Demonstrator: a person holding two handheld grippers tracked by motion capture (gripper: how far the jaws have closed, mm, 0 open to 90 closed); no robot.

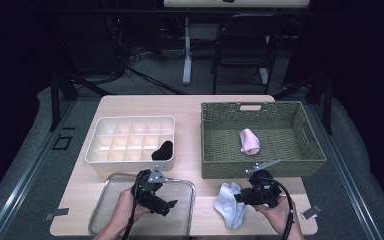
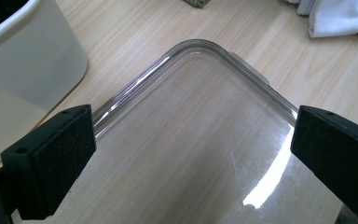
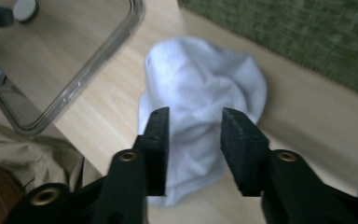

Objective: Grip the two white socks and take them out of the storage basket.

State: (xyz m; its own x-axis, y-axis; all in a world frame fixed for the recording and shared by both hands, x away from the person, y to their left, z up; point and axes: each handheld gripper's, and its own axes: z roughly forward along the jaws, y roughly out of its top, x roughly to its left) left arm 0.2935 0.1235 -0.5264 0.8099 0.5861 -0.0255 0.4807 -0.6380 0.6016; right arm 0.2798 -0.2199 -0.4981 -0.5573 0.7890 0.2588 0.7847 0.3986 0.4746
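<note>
No writing or label is readable on anything here. My right gripper [image 3: 193,140] is partly open, its jaws on either side of the one white sock [image 3: 200,107] lying on the desk [image 1: 190,107] in front of the wicker basket [image 1: 310,150], not yet pinching it. My left gripper [image 2: 193,144] is wide open over the clear tray [image 2: 205,51], holding nothing. One pink sock [image 1: 250,141] lies in the basket, and one black sock [image 1: 163,150] in the white divided box [image 1: 100,130].

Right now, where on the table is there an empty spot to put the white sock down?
Bare wood lies behind the white divider box, and a strip runs between it and the wicker basket. The clear tray is empty. It's crowded at the front right, where the white sock lies by the right gripper.
</note>
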